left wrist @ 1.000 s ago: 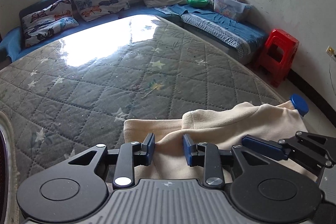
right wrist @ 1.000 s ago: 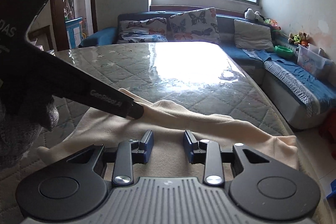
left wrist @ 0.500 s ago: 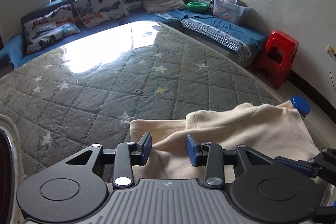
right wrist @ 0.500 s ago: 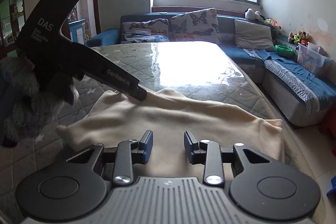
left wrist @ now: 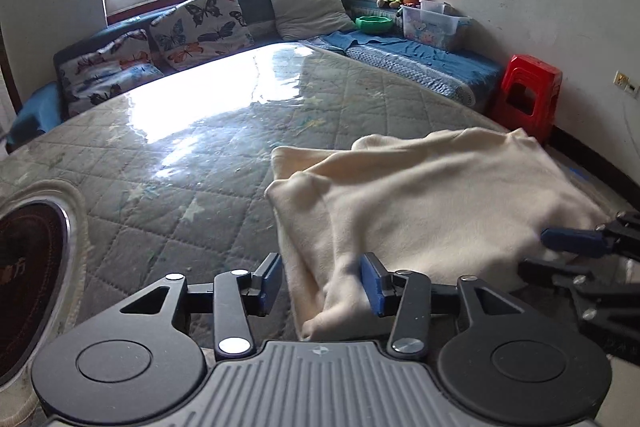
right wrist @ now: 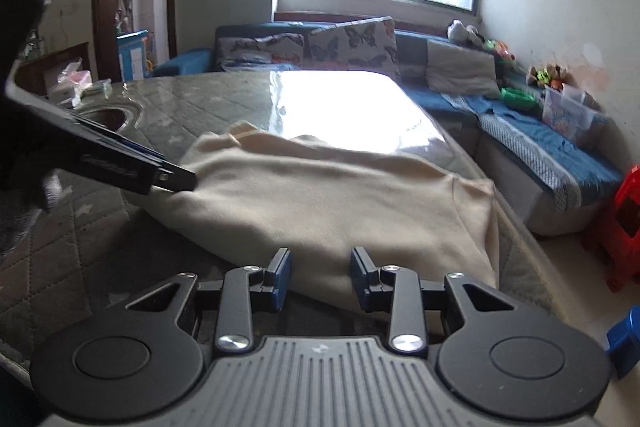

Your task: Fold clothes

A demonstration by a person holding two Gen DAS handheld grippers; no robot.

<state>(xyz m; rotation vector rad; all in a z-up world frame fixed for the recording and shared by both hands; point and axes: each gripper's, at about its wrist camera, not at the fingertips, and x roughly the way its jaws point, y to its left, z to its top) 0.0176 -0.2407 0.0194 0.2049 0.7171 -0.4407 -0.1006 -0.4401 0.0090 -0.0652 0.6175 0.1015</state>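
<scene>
Left wrist view: the left gripper (left wrist: 320, 285) has its jaws spread apart, and a bunched corner of the cream garment (left wrist: 420, 203) sits between them, touching the right pad but not pinched. The garment lies on the quilted table (left wrist: 200, 163), toward its right edge. The right gripper (left wrist: 576, 241) reaches in from the right at the garment's edge. A red stool (left wrist: 528, 95) stands by the wall.

Right wrist view: the right gripper (right wrist: 320, 279) is released too, jaws wide over the garment's (right wrist: 332, 195) near hem. The left gripper (right wrist: 172, 179) touches the garment's left edge; from here I cannot tell its grip.
</scene>
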